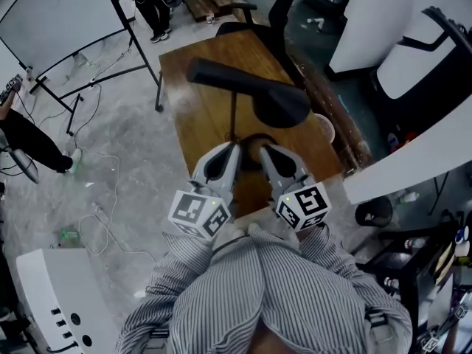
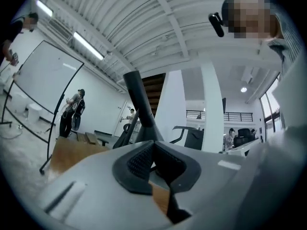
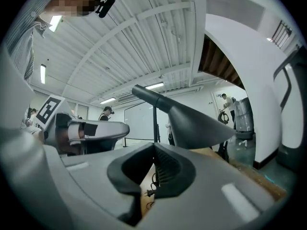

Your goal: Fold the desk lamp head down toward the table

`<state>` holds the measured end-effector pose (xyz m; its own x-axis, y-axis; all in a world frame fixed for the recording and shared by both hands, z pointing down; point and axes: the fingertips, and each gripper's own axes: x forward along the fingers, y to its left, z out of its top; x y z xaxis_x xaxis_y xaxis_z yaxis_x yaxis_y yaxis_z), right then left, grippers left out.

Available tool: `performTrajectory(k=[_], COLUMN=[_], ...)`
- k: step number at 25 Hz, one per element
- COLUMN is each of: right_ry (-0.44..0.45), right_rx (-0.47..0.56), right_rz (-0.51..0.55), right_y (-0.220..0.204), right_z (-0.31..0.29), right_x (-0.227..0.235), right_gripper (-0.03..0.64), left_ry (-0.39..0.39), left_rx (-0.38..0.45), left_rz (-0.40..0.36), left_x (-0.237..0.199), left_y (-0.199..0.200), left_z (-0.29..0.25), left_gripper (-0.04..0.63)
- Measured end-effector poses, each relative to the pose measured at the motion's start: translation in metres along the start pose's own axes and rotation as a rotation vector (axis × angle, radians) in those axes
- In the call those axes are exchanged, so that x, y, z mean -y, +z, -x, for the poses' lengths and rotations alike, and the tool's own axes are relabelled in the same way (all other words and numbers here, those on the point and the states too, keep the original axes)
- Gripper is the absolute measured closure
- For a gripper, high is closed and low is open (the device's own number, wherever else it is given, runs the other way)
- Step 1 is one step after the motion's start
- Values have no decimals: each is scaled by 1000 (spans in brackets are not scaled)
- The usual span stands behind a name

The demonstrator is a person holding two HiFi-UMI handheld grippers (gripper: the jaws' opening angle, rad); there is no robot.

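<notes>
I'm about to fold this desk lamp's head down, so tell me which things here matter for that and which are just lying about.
For the job: desk lamp, wooden table under it, left gripper and right gripper, both with jaws shut and empty.

Just lying about: whiteboard on its stand, loose cable on the floor, person standing beyond the table.

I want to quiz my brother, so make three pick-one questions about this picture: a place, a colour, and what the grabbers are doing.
1. Where does the desk lamp stand? A wooden table; B floor; C chair.
2. What colour is the lamp? A white; B black; C red.
3. How are the left gripper and right gripper? A wide open; B shut on the lamp; C shut, empty.
Answers: A, wood shows under it; B, its head and stem look black; C, each gripper's pads meet with nothing between.
</notes>
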<state>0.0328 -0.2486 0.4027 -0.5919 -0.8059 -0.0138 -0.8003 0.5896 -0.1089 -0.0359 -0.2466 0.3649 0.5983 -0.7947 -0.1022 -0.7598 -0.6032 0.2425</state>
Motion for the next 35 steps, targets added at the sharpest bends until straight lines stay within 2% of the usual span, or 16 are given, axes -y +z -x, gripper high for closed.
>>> performTrajectory(k=[2,5,11,29,35], right_ry=[-2,-2,-1,-3,-6], right_rx=[-7,-21,-38,-44,-56], right_rz=[-11,-12,4,34,39], right_y=[-5,-9,-12,-9,-10], right_z=[3,5,7,-2,-5], right_x=[-1,-5,-7,-10,-6], right_gripper=[617,616,617,617,617], left_ry=[9,-5,-21,15,-4], left_rx=[-32,-84,-125,-153,-174], left_rz=[11,-41,-48,-70,-47], left_x=[1,12,19,4,4], left_y=[-14,-30,-43,-49,-54], left_z=[0,0,0,-3,-8], left_gripper=[592,592,592,592,592])
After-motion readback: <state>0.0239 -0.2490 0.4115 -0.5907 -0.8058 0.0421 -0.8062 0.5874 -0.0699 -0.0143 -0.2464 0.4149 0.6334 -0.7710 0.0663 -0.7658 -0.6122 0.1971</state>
